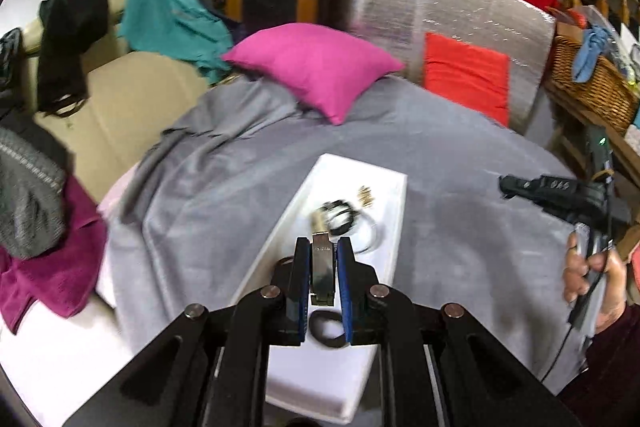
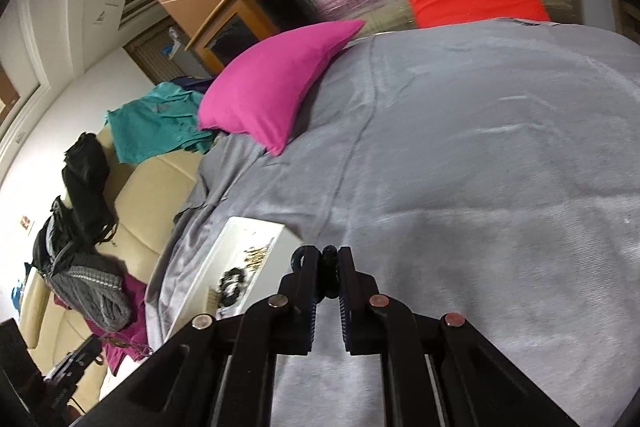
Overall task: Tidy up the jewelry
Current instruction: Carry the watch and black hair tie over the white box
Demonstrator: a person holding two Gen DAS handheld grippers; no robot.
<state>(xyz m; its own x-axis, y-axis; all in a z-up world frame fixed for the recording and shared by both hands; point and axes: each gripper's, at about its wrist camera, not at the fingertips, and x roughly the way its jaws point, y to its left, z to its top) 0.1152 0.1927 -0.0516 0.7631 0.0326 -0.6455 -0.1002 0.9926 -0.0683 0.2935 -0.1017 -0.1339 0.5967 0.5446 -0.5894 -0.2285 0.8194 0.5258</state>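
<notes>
The left gripper [image 1: 323, 251] is clamped on a flat metal clip [image 1: 322, 269], held above the near part of a white tray [image 1: 390, 187] that lies on a gray blanket [image 1: 240, 155]. Farther along the tray lie a dark bracelet [image 1: 340, 217], a thin ring-shaped band [image 1: 370, 233] and a small gold piece [image 1: 366, 195]. A black loop [image 1: 325, 329] lies beneath the fingers. The right gripper [image 2: 329, 263] pinches a small black object [image 2: 329, 257] over the blanket, right of the tray. A pink pillow [image 1: 316, 67] sits at the far end.
</notes>
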